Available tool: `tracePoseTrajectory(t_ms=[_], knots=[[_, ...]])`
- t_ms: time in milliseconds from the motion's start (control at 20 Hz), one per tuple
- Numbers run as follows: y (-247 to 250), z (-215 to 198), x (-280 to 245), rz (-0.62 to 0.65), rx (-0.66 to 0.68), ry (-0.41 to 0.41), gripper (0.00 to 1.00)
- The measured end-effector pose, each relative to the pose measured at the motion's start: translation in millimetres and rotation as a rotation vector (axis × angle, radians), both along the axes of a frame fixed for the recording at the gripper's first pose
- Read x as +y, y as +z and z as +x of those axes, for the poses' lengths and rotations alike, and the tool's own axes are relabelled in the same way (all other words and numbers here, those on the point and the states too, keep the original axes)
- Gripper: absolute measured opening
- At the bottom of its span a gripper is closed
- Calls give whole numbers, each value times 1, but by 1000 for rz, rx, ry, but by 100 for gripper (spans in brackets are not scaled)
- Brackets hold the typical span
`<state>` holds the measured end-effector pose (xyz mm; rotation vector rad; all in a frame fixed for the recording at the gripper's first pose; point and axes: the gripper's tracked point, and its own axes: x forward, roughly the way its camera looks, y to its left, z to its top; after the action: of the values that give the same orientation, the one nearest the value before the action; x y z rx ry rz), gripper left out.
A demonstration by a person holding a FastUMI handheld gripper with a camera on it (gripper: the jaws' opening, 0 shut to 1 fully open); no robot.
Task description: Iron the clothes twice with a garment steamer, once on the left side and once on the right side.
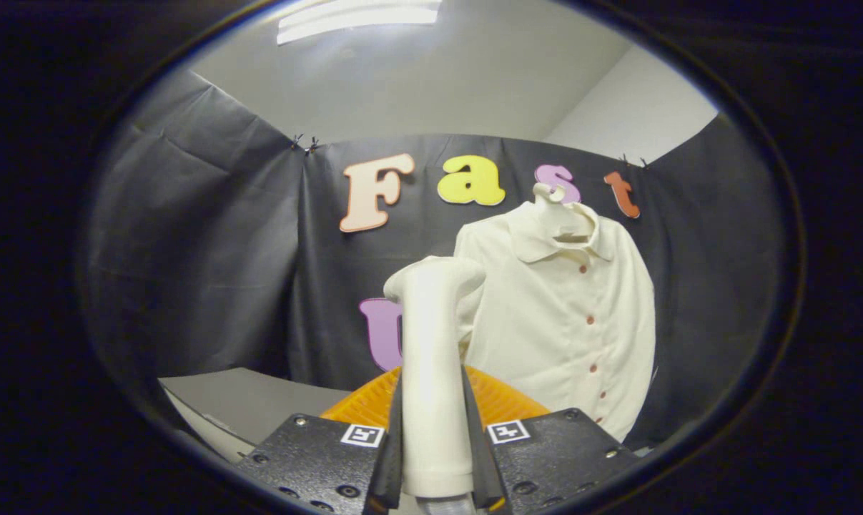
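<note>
Squeezing the smooth, round white handle of the garment steamer (435,372) between both fingers of the claw (437,458), head pointing up. Hanging beyond the claw, a bit to the right: a soft cream shirt (574,322) with small red buttons. Sitting just behind the steamer: a ridged orange basket (502,400) on the grey bench (245,404).

Steamer clamped upright, shirt hanging beyond.
Garment steamer (435,372) held between both fingers of the gripper (437,458), rising ahead of them; basket (506,400) just behind its base; shirt (567,315) farther ahead and rightward, hung against the booth wall (209,250).
</note>
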<state>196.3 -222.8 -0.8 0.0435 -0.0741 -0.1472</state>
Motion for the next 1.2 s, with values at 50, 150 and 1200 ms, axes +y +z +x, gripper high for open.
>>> tracePoseTrajectory(t_ms=[50, 150, 1200], knots=[[0, 4, -8, 9, -8, 3, 38], [-2, 12, -30, 22, -14, -13, 38], [-111, 27, -100, 191, 66, -12, 38]])
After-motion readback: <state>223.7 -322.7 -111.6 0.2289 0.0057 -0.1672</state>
